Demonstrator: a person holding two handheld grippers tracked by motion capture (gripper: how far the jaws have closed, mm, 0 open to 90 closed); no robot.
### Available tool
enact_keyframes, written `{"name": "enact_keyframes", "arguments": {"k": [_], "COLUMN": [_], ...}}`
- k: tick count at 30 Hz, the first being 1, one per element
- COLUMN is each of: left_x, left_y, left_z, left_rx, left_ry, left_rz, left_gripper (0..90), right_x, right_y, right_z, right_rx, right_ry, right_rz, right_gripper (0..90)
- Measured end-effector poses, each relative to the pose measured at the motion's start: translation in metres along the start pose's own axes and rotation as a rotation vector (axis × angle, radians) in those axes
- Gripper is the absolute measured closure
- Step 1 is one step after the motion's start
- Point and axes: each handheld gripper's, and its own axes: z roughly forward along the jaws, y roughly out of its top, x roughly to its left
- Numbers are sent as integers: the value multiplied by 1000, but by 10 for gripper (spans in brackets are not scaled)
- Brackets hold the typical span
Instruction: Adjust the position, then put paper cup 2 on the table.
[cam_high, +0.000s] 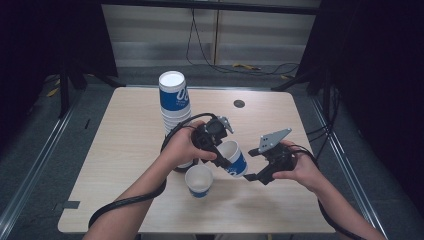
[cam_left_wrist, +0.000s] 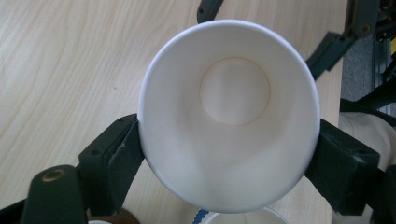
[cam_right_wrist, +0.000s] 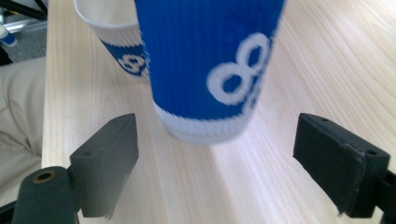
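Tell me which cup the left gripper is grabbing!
Find the tall stack of cups on the table. Just right of it, the left gripper squeezes a blue-and-white cup. Unlike the standing cup below, it is tilted and lifted.

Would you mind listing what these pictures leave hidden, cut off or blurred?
- Held cup: outer print hidden in the left gripper view, which looks into its mouth.
- Same cup: rim cut off by the top edge in the right gripper view; base blurred.
- Cup stack: base hidden by the left hand in the high view.

1 table (cam_high: 130, 150) bears 1 cup stack (cam_high: 173, 102) at far left, 1 loose cup (cam_high: 199, 180) standing near; 1 more cup (cam_high: 234, 157) is held tilted. 2 grippers: left (cam_high: 220, 150), right (cam_high: 257, 172).
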Motion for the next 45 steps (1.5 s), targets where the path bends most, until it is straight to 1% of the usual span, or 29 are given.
{"name": "enact_keyframes", "arguments": {"k": [2,3,4,6,7,9,10,12,13,17,18,19,21,23,25,26,28,31,32,33,35,36,37,39,40,42,45], "left_x": [0,-1,-2,-4,-5,-7,-8,-11,-13,-20,-22,-22,-25,-28,-31,-33,-36,-40,-41,-43,-45,-46,-47,-48,-49,-50,-52], "left_y": [1,1,2,4,4,5,6,8,9,12,13,13,13,13,14,14,15,18,18,18,18,18,17,17,17,19,20], "left_z": [0,1,1,3,5,8,9,12,14,22,25,27,31,36,41,43,47,53,55,57,60,62,65,69,70,72,74], "left_rx": [9,12,10,23,29,49,55,76,80,109,122,128,146,166,182,185,203,232,232,232,226,236,233,243,238,226,225], "left_ry": [15,13,10,24,30,29,33,35,37,40,32,36,44,48,47,53,48,49,59,57,38,35,33,28,27,21,13], "left_rz": [5,9,10,16,17,32,32,54,55,82,89,96,110,130,144,152,170,194,205,213,211,219,226,241,252,257,268], "left_gripper": [181,180,179,177,176,175,174,173,172,166,166,166,165,165,163,163,162,161,159,158,156,155,154,152,146,147,143], "right_x": [-3,-4,-6,-9,-10,-12,-13,-15,-17,-21,-22,-23,-24,-26,-25,-26,-26,-27,-27,-27,-27,-27,-27,-27,-27,-27,-26], "right_y": [-3,-4,-5,-7,-7,-7,-6,-6,-6,-6,-6,-7,-8,-9,-11,-11,-12,-12,-13,-13,-13,-14,-13,-13,-13,-12,-12], "right_z": [-3,-5,-7,-10,-12,-14,-15,-16,-17,-18,-17,-17,-16,-16,-15,-15,-13,-12,-12,-11,-10,-9,-9,-9,-8,-9,-9], "right_rx": [8,7,5,0,0,-2,-1,9,8,10,14,21,24,20,24,31,25,28,28,37,38,42,47,43,37,40,41], "right_ry": [-7,-10,-17,-31,-46,-71,-76,-100,-109,-143,-148,-160,-159,-164,-162,-172,-166,-177,-176,-180,-175,-177,-179,-178,-175,-173,-173], "right_rz": [2,8,22,38,43,61,68,66,66,92,88,86,101,105,119,115,127,135,133,136,140,139,146,141,135,136,131], "right_gripper": [134,134,134,134,134,134,134,134,134,133,132,132,132,132,132,132,132,132,132,132,132,132,132,132,132,132,132]}}
